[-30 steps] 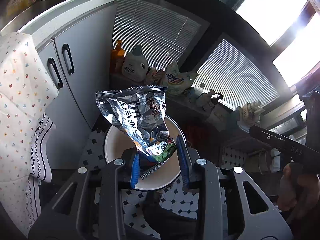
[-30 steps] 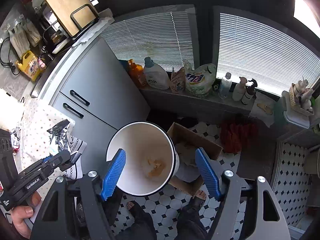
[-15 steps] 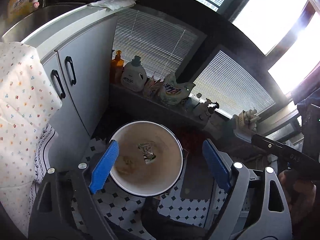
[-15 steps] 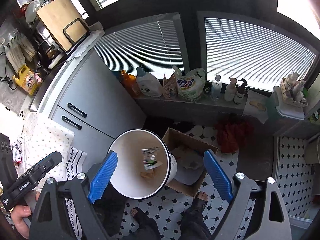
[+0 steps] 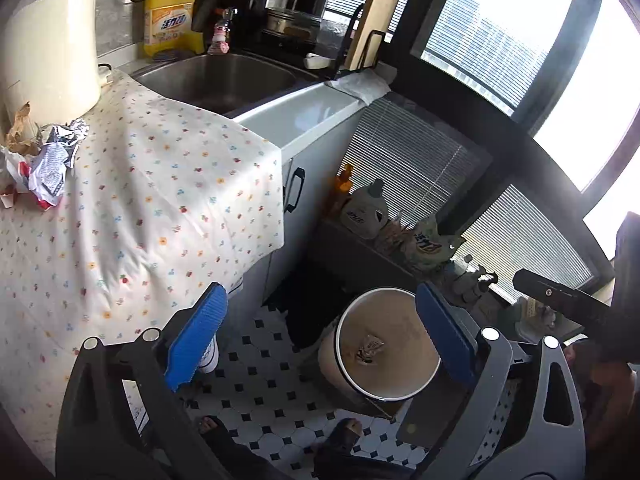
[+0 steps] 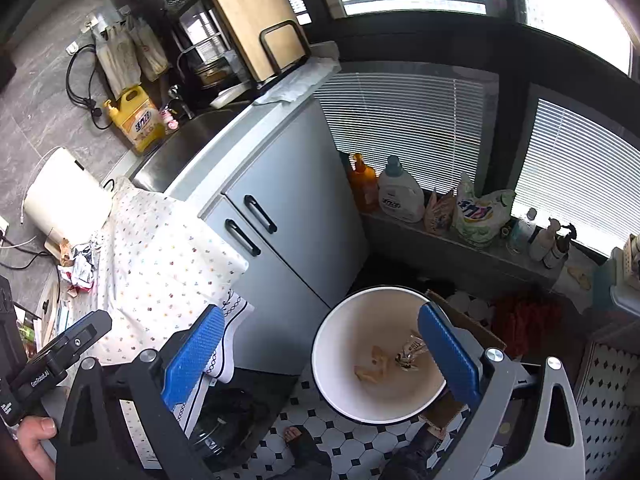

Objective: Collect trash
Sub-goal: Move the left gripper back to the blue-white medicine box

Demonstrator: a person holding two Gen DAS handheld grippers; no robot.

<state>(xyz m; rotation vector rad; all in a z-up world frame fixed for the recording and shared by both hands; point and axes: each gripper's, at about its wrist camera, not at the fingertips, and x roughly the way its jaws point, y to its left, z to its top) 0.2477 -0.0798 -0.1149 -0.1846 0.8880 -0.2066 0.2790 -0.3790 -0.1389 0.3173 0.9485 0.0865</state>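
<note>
Both claws are empty and their jaws are opening, close to as wide as they go. The left claw (image 5: 320, 336) frames bare floor tiles and the side of the bin, with nothing between its blue pads. The right claw (image 6: 320, 356) is the same, with the bin partly behind its right pad.

The bin (image 5: 400, 394) stands on the tiled floor by the cabinet's foot, and a crumpled wrapper (image 5: 370, 348) lies at its bottom beside a tan scrap (image 6: 372, 366). So one drop looks done, and the step in hand is, by my reading, the trip to fetch more.

What remains is the trash pile (image 5: 44, 164) at the far left corner of the counter, on the flowered cloth (image 5: 160, 208), just beside the white jug (image 5: 48, 40). From the right wrist view it shows as a heap of foil and paper near the jug's base.

To do it well:
- Come in over the counter's edge high enough to clear the cloth, which drapes loose and could snag on a lower finger.
- Keep the jaws wide until the pads sit either side of one crumpled piece, then close on its bulk and not on a thin corner (foil tears and slips).
- Take a piece from the open side of the heap, away from the jug, so nothing gets knocked.
- One claw per piece; the other can wait clear of the cloth.
</note>
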